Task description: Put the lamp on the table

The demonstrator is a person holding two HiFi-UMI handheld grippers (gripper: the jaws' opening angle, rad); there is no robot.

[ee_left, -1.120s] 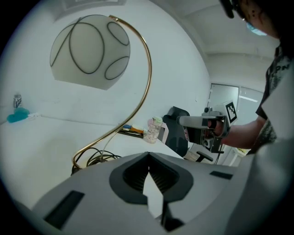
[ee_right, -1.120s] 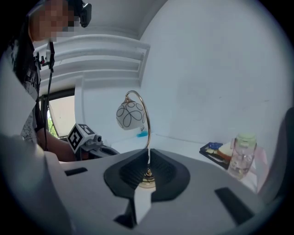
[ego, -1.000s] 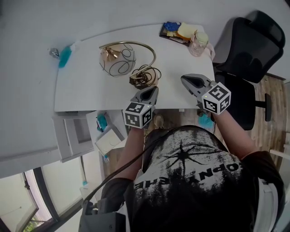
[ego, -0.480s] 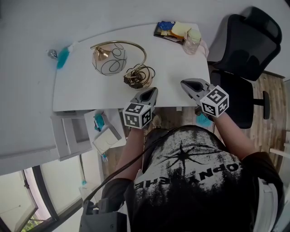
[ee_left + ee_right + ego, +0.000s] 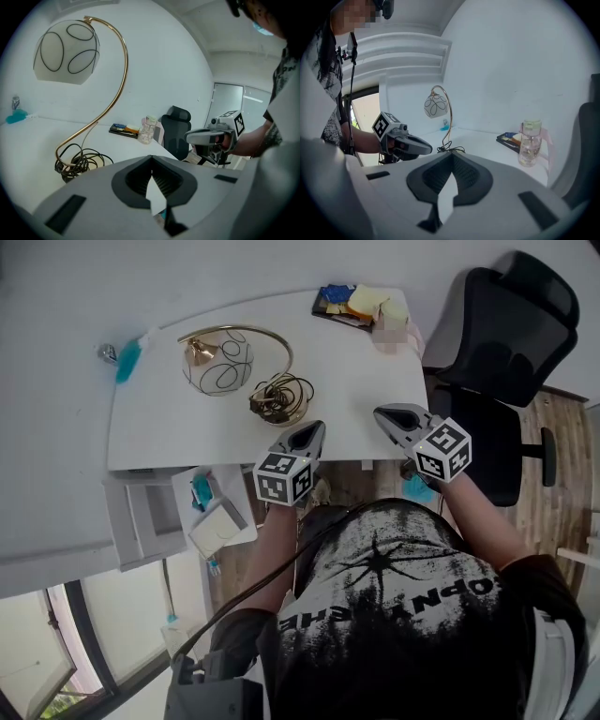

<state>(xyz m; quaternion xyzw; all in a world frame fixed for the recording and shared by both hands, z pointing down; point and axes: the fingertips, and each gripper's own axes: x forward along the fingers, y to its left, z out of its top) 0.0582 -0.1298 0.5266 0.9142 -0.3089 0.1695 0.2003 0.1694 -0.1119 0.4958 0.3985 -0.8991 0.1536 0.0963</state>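
The lamp (image 5: 217, 364) stands on the white table (image 5: 187, 442). It has a white globe shade with black loops, a curved gold arm, and a base wrapped in coiled dark cord (image 5: 278, 399). My left gripper (image 5: 314, 427) is over the table's near edge, just short of the cord, shut and empty. My right gripper (image 5: 382, 413) hovers at the table's near right corner, also shut with nothing in it. The left gripper view shows the lamp (image 5: 65, 51) upright ahead, beyond the gripper (image 5: 151, 157). In the right gripper view the lamp (image 5: 436, 105) stands farther off, past the gripper (image 5: 452, 154).
A clear bottle (image 5: 529, 143) and a dark tray of small items (image 5: 352, 304) sit at the table's far right corner. A teal object (image 5: 129, 357) lies at its far left. A black office chair (image 5: 511, 334) stands to the right, a grey drawer unit (image 5: 150, 517) below left.
Both grippers have drawn back a little from the lamp toward the table's near edge. Their jaws stay shut. The lamp has not moved on the table.
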